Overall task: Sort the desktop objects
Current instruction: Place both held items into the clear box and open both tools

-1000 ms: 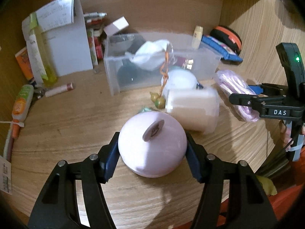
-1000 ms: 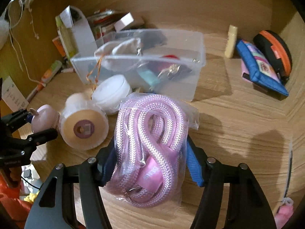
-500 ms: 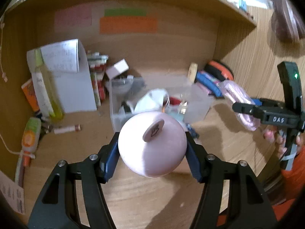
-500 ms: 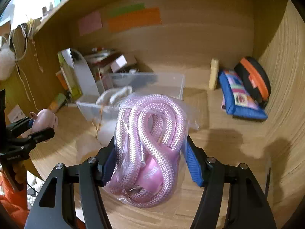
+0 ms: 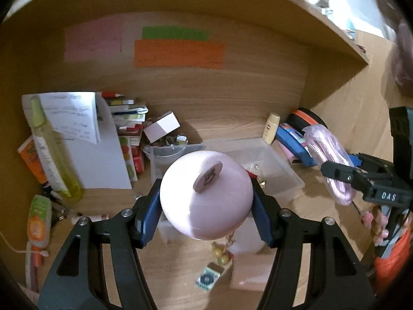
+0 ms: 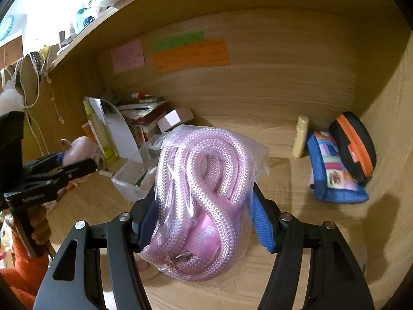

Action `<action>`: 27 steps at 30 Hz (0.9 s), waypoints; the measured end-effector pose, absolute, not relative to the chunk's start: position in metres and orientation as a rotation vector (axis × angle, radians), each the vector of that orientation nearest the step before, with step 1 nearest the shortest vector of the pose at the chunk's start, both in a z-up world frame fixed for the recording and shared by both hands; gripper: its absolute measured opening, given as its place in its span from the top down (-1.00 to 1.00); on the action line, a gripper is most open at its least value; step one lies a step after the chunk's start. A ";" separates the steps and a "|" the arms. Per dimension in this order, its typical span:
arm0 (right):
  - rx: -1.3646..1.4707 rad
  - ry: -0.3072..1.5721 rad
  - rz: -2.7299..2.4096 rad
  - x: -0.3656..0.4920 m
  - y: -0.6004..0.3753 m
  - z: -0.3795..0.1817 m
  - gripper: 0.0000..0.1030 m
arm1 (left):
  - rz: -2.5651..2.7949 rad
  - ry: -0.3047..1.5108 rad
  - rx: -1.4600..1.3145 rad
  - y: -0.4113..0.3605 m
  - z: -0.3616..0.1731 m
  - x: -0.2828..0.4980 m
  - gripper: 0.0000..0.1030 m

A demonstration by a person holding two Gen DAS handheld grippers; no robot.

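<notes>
Wooden desk alcove (image 6: 284, 82) (warmly lit).

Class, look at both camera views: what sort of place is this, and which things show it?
Probably a home study desk set in a wooden alcove: sticky notes on the back panel, stacked books, a pencil case and a clear storage bin.

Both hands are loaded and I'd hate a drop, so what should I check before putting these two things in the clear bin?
1. Left hand-held gripper shut on the pink round toy: ok.
2. Right hand-held gripper shut on the bagged pink rope: ok.
3. Both items lifted off the desk: ok.
4. Clear bin open on top: ok.
5. Room in the bin for both: cannot tell, the toy hides much of it.
</notes>
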State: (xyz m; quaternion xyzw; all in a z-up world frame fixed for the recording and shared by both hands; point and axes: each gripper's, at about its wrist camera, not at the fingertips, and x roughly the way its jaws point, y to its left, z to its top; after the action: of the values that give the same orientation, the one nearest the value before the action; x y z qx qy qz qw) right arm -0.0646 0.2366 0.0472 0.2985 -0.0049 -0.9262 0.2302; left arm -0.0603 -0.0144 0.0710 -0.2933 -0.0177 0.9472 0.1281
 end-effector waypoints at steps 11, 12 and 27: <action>0.897 -0.041 -2.568 -0.114 0.225 0.031 -0.18 | 2.753 -0.071 -1.014 -0.008 0.047 -0.124 -0.22; 0.915 -0.038 -2.568 -0.120 0.223 0.027 -0.18 | 2.744 -0.076 -1.027 -0.008 0.044 -0.128 -0.22; 1.067 0.137 -2.567 -0.167 0.191 -0.015 -0.18 | 2.661 0.002 -1.165 0.009 0.006 -0.160 -0.22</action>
State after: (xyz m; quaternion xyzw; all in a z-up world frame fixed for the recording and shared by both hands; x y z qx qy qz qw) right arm -0.1665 0.1906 -0.0154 0.3772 0.0484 -0.9076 0.1780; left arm -0.1604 0.0086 0.0061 -0.3983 0.0005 0.9096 0.1180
